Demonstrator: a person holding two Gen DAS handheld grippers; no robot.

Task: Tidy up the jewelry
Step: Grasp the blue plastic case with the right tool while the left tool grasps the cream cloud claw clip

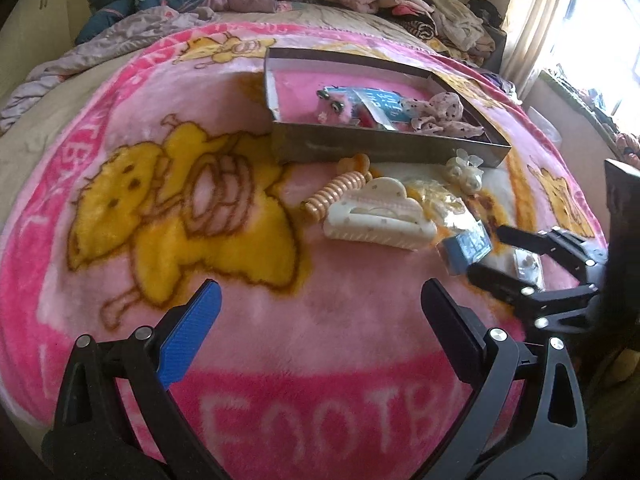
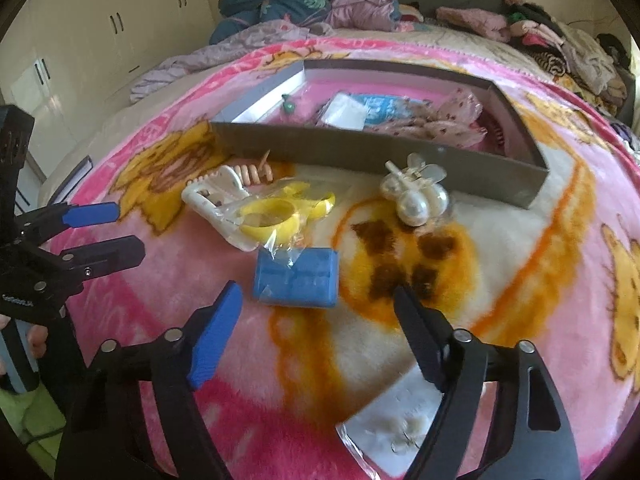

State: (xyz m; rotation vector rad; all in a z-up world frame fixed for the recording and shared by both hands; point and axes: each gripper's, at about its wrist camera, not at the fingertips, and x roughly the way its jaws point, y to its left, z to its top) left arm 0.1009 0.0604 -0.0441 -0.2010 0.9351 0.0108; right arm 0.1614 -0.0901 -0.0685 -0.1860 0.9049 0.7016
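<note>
Right hand-held gripper (image 2: 318, 328) is hovering spread and empty, with the blue case (image 2: 296, 282) lying at its 12 o'clock on the bed blanket (image 2: 520, 240). Left hand-held gripper (image 1: 320, 312) is idling, also spread. Step, I'd say: the pick approach. Next: straddle the case, pinch it, carry it to the tray (image 2: 360, 152) at 12.

Open blanket near, clutter ahead
Bare pink blanket (image 1: 280, 320) lies in front; white claw clip (image 1: 380, 216) and grey box (image 1: 384, 148) crowd beyond

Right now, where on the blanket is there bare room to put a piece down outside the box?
Free: the pink blanket left of the cream hair claw, in front of the left gripper. Crowded: the strip before the grey box, where the claw, the orange coil clip, the yellow bangle, the blue case and the pearl clip cluster.
</note>
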